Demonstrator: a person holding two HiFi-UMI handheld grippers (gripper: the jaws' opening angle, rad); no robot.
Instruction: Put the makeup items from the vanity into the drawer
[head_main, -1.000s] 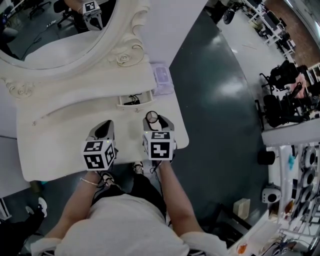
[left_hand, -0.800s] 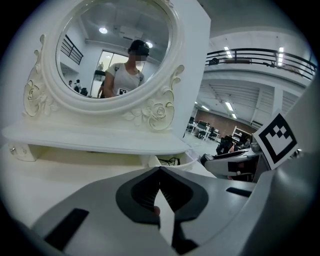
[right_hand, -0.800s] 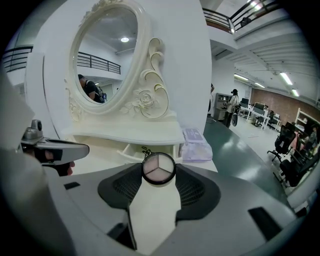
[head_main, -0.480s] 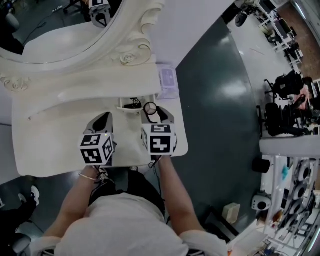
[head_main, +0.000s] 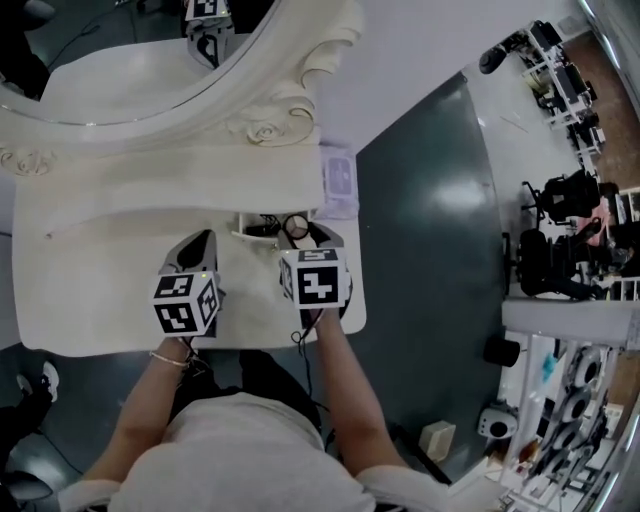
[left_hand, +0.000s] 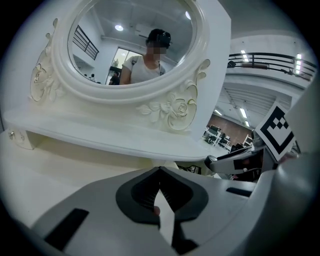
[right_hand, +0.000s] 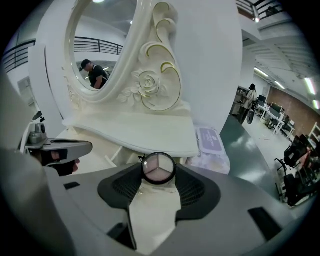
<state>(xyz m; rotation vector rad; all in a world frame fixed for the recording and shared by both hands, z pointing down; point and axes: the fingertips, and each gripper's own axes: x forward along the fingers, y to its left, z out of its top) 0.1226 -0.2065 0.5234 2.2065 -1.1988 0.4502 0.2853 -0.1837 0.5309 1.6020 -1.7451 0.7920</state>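
Note:
My right gripper (head_main: 300, 229) is shut on a small round compact (head_main: 296, 226) with a clear lid and pink sectors, held at the jaw tips (right_hand: 158, 168). It hangs just over the right end of a small open drawer (head_main: 262, 226) under the vanity's shelf, and dark items lie in the drawer. My left gripper (head_main: 204, 238) hovers over the vanity top (head_main: 90, 290), left of the drawer. Its jaws meet at the tips (left_hand: 160, 169), with nothing clearly held. The drawer's inside is mostly hidden in both gripper views.
An ornate white oval mirror (head_main: 120, 60) rises behind a raised shelf (head_main: 170, 175). A purple pack of wipes (head_main: 337, 181) lies at the shelf's right end. The vanity's right edge (head_main: 362, 300) drops to dark floor. Office chairs and desks stand far right.
Both grippers have moved away from the front edge toward the shelf. The compact has travelled with the right gripper and now sits over the drawer's right end.

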